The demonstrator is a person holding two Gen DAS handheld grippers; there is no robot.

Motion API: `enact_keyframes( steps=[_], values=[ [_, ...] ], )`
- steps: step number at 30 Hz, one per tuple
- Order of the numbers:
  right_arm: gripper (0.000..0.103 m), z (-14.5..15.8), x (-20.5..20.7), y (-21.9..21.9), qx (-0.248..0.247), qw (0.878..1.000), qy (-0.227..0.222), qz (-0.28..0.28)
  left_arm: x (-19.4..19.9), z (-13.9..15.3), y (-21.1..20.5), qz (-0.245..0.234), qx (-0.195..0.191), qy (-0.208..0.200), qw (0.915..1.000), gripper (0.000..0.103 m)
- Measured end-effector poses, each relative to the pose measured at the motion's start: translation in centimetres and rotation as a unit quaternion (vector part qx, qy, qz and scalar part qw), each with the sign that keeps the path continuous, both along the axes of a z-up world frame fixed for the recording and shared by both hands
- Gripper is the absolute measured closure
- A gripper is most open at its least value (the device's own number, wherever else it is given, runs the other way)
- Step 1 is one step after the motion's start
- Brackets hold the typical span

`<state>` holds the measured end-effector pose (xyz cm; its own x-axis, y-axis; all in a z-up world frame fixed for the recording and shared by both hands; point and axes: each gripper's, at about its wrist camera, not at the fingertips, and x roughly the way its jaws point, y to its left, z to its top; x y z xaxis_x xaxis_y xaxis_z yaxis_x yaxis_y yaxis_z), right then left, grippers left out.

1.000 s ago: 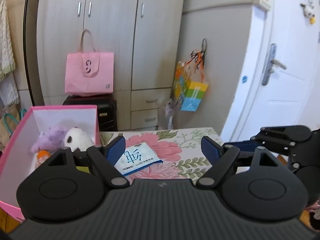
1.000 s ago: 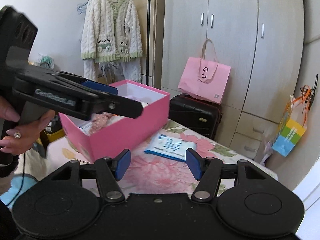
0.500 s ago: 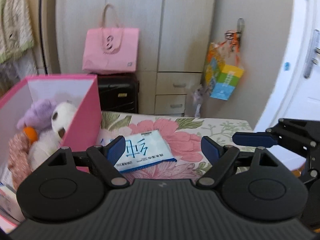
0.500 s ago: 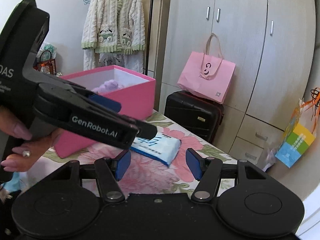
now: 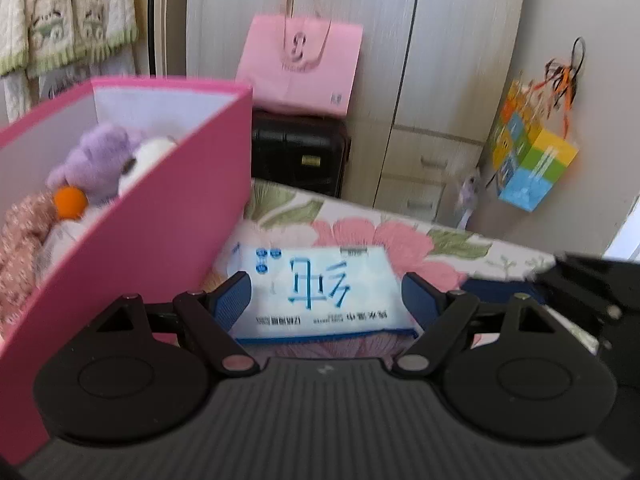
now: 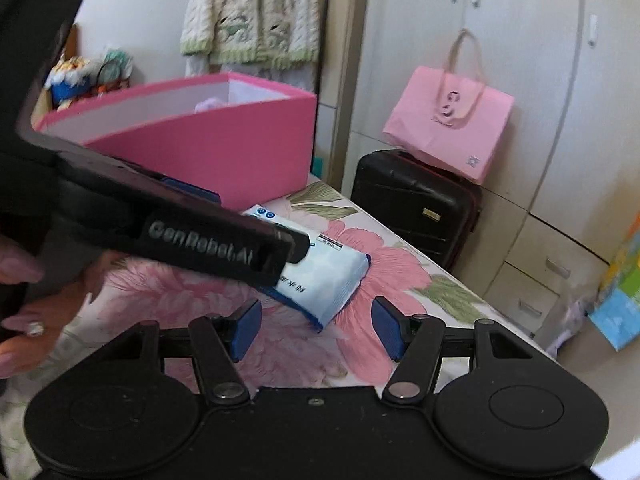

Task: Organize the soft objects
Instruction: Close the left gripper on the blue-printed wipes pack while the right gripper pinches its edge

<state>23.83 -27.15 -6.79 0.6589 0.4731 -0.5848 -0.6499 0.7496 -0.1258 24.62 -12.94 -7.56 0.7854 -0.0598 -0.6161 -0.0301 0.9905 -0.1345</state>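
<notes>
Tissue pack (image 5: 320,292) lies flat on the floral cloth (image 5: 400,236), just right of the pink box (image 5: 168,216) of plush toys. Left gripper (image 5: 324,300), jaws spread, straddles the pack; close squarely across it, then lift. Right gripper (image 6: 316,330), jaws spread and empty, should stay clear.

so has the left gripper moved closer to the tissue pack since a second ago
Yes. The left gripper has come down and forward toward the tissue pack, which now sits between its open fingers beside the pink box.
</notes>
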Motion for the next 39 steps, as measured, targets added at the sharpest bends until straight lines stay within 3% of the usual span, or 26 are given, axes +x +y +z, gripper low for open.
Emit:
enact_keyframes(
  steps=[7, 10, 13, 18, 24, 27, 34, 39],
  values=[
    [0.037, -1.3, 3.0, 0.9, -0.012, 0.999, 0.011, 0.035, 1.4, -1.2, 0.9, 0.008, -0.023, 0.031, 0.9992, 0.021],
    [0.036, -1.4, 4.3, 0.5, 0.017, 0.998, 0.043, 0.029, 1.8, -1.1, 1.2, 0.006, -0.030, 0.034, 0.9989, 0.020],
    [0.031, -2.0, 4.9, 0.5, 0.014, 0.998, 0.046, 0.042, 2.3, -1.6, 0.8, -0.002, -0.027, 0.039, 0.9989, 0.016],
    [0.029, -2.7, 5.8, 0.7, 0.037, 0.996, 0.058, 0.050, 2.7, -1.9, 0.9, -0.011, -0.048, 0.045, 0.9977, 0.018],
    [0.063, -2.2, 5.3, 0.6, 0.058, 0.995, 0.076, 0.023, 2.6, -1.7, 0.6, -0.041, -0.048, 0.043, 0.9971, 0.030],
    [0.074, -2.2, 4.4, 0.4, 0.060, 0.995, 0.080, 0.002, 2.0, -1.3, -0.1, -0.070, -0.048, 0.042, 0.9955, 0.038],
    [0.081, -2.2, 1.2, -1.3, 0.071, 0.992, 0.079, -0.062, 1.1, -0.8, -1.9, -0.136, -0.072, 0.056, 0.9866, 0.043],
    [0.082, -1.9, -0.6, -3.0, 0.067, 0.991, 0.085, -0.074, 0.4, -0.6, -2.0, -0.159, -0.087, 0.051, 0.9822, 0.042]
  ],
)
